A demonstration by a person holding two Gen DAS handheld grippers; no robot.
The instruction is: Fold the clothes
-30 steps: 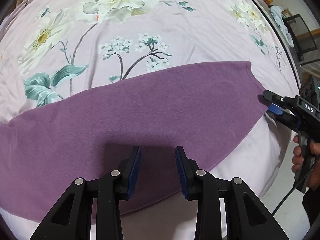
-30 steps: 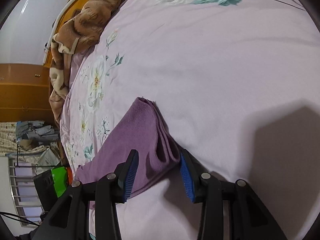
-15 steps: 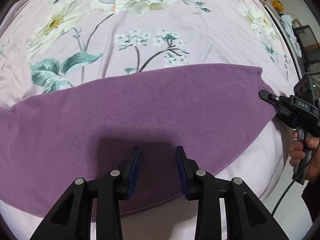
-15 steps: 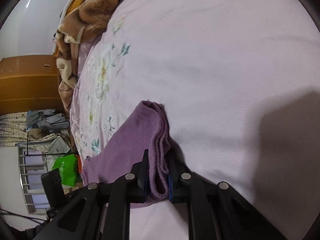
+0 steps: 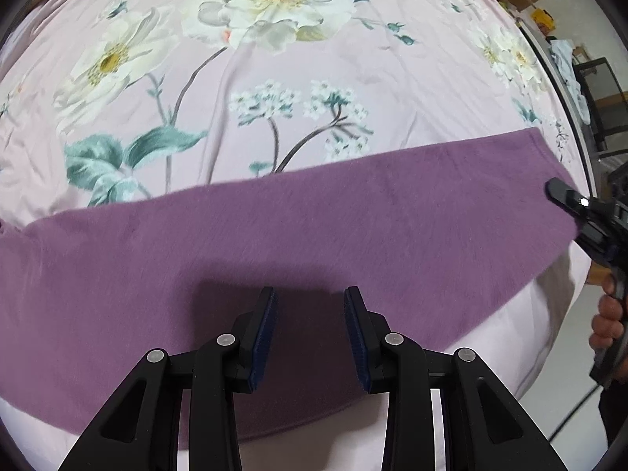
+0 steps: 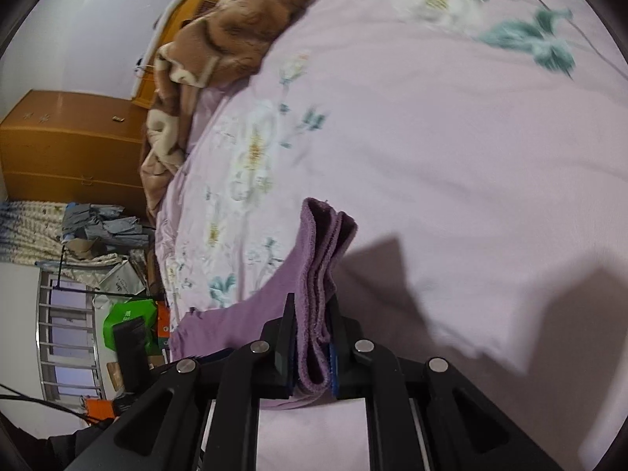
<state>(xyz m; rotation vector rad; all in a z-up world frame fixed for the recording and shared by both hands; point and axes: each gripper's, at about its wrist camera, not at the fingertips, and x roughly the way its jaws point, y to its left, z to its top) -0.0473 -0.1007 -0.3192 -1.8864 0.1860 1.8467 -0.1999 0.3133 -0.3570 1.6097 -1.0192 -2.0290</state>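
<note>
Pinching purple garment [image 6: 314, 282] between right fingers [image 6: 284, 337], raised

The cloth [image 5: 314, 243] lies across the bed [image 5: 353, 90]. The left claw [image 5: 310, 333] hangs over its near edge; the right claw [image 6: 312, 347] sits at its right end. A blanket [image 6: 219, 47] lies, seemingly, at the bed's far end.

The left gripper [image 5: 310, 337] hangs low over the purple cloth [image 5: 314, 235] with its two fingers well apart and nothing between the blue pads. The right gripper [image 6: 312, 337] has its fingers pressed together on the folded edge of the cloth. A hand [image 5: 608, 320] holds the right gripper's handle from below, at the right edge of the left wrist view.
</note>
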